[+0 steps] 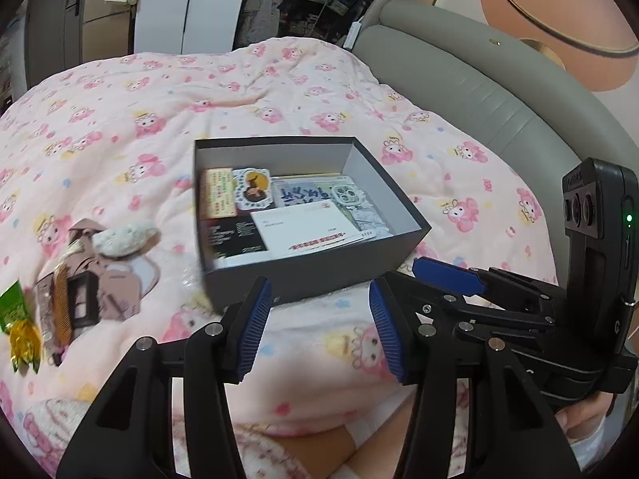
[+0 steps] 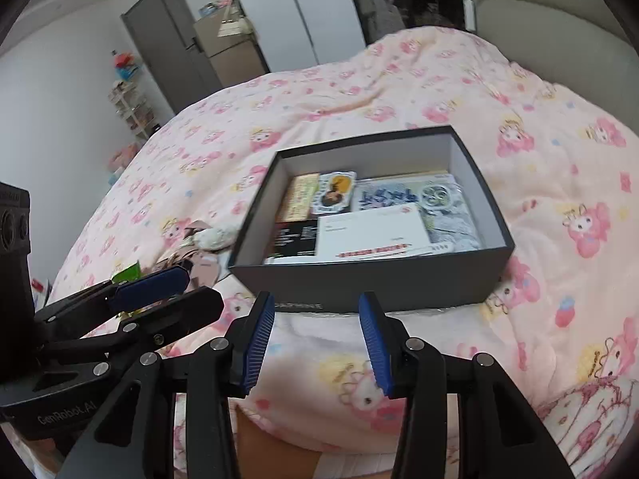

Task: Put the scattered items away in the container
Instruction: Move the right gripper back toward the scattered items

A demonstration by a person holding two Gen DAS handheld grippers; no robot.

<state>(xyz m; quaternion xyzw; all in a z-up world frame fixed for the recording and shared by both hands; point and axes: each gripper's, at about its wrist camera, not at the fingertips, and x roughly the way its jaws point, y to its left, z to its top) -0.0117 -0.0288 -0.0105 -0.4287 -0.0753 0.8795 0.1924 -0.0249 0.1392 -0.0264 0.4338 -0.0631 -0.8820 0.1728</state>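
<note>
A dark grey open box (image 1: 319, 279) (image 2: 371, 279) sits on the pink quilt and holds cards, stickers and a white card (image 1: 303, 225) (image 2: 371, 231). Scattered items lie left of the box: a white plush (image 1: 120, 237) (image 2: 213, 236), a brown comb (image 1: 64, 303), a black frame (image 1: 84, 299), a green and gold packet (image 1: 18, 319). My left gripper (image 1: 317, 327) is open and empty just short of the box's near wall. My right gripper (image 2: 317, 343) is open and empty, also just short of the box. Each gripper shows in the other's view (image 1: 451, 275) (image 2: 151, 283).
The pink patterned quilt (image 1: 159, 119) (image 2: 519, 199) covers the bed. A grey padded headboard (image 1: 479, 88) curves along the right. A door and shelves (image 2: 159, 52) stand at the far left of the room.
</note>
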